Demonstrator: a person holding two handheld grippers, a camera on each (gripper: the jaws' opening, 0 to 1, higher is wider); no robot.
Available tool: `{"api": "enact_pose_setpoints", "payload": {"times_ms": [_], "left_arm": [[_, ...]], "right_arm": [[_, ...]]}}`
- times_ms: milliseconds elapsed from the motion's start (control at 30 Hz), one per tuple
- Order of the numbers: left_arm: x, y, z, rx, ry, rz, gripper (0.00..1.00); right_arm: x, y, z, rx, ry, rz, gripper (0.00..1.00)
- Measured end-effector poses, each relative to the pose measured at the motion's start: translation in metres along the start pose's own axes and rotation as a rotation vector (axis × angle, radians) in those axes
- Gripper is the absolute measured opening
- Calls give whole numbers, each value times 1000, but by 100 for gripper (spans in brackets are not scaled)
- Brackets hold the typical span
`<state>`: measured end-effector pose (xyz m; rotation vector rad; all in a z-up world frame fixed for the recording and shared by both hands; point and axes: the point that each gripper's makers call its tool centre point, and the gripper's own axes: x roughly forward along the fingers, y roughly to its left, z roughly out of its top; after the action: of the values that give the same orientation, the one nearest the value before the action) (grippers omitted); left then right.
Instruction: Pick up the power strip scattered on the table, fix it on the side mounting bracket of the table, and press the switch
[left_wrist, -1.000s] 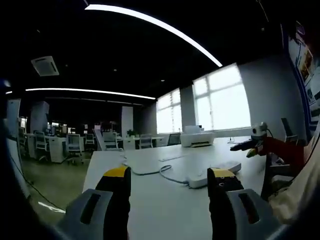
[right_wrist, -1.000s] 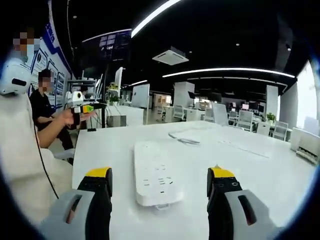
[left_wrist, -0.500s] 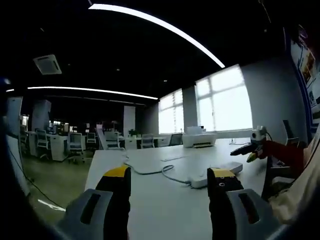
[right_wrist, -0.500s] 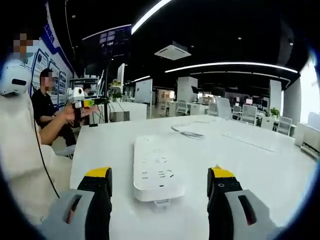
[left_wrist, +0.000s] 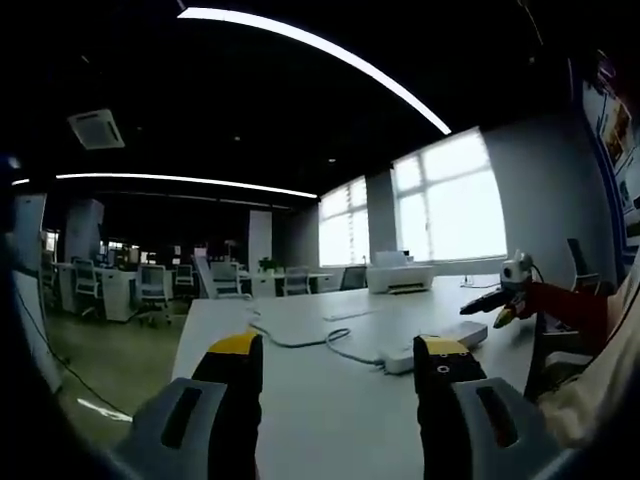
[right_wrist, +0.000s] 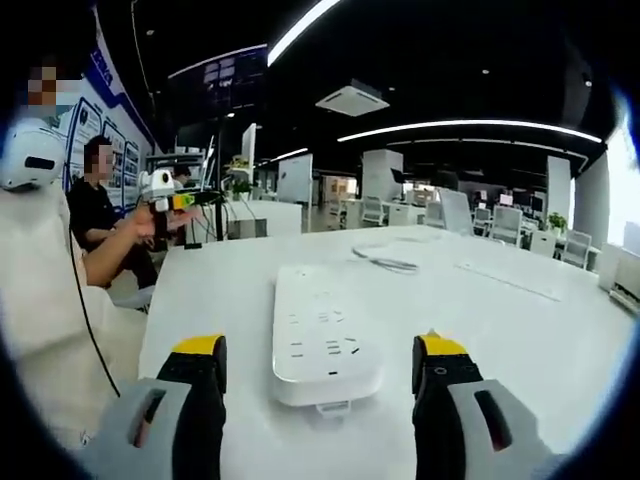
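Note:
A white power strip lies flat on the white table, its near end just ahead of my right gripper. That gripper is open, jaws either side of the strip's end without touching it. The strip's white cable curls on the table farther back. In the left gripper view the same power strip is seen end-on at the right, its cable trailing left. My left gripper hovers open over the table with nothing between its jaws.
A white printer stands at the table's far edge by the windows. A person holding another gripper sits beyond the table's left side; that gripper also appears at the right in the left gripper view. Office desks and chairs fill the background.
The right gripper has moved closer to the power strip, which now looks larger between its jaws. The left gripper view has barely shifted.

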<state>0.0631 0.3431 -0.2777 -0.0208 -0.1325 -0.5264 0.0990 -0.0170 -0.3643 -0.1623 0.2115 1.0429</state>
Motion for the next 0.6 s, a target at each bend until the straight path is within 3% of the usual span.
{"api": "enact_pose_setpoints", "payload": {"times_ms": [600], "left_arm": [[2,-1,-7,3,19,-7,65]], "right_arm": [[11,-1,-17,3,54,12,68]]}}
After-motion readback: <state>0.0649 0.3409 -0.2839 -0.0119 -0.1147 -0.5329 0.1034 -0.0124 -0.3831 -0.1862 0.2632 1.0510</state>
